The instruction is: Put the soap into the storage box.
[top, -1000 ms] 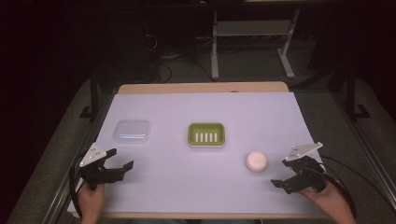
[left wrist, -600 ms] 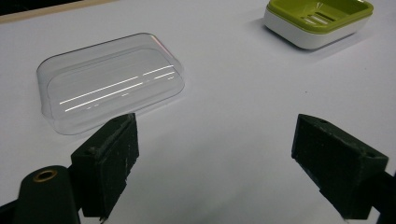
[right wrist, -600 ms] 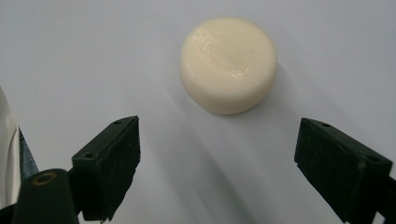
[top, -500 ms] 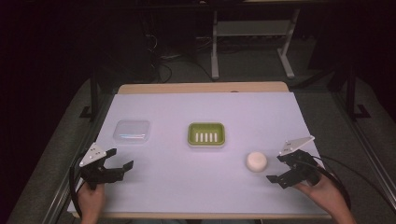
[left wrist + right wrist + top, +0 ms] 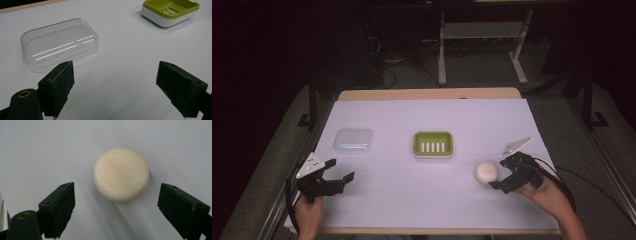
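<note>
My right hand-held gripper (image 5: pixel 500 176) has its jaws spread, with the soap (image 5: pixel 121 174) straight ahead, centred between them and untouched on the worktop (image 5: pixel 422 210). It is round, with no long axis. My left hand-held gripper (image 5: pixel 338 174), also spread, sits well apart. I count one soap, one dish (image 5: pixel 433 143), one lid (image 5: pixel 58 47).

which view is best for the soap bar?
Right gripper view: the round cream soap bar sits large and centred on the white sheet, ahead of the open jaws of the right gripper. High view shows it small, just left of that gripper.
</note>
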A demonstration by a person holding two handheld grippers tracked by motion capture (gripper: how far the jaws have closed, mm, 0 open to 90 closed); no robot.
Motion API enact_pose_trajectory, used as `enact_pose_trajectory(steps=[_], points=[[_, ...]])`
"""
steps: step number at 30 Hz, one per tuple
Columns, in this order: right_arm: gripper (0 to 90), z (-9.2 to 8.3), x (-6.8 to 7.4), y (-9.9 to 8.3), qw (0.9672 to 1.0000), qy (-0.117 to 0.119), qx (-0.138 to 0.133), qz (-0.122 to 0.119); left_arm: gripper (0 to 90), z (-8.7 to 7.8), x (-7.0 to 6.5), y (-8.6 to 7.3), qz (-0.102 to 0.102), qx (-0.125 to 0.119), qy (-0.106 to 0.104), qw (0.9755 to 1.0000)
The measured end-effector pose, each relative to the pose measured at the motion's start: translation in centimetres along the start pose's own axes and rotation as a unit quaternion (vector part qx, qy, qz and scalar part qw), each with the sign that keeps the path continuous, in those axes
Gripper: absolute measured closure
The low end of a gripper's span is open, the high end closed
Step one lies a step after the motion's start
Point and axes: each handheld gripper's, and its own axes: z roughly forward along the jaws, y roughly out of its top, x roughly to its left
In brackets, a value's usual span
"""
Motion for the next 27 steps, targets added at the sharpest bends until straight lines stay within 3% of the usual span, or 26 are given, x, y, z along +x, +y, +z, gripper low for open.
enact_pose_trajectory(steps=[27], points=[[13.8, 3.0, -0.6, 2.4, 0.9992, 0.005, 0.041, -0.004, 14.5, -0.1, 0.0, 0.0, 0.002, -0.005, -0.002, 1.0]])
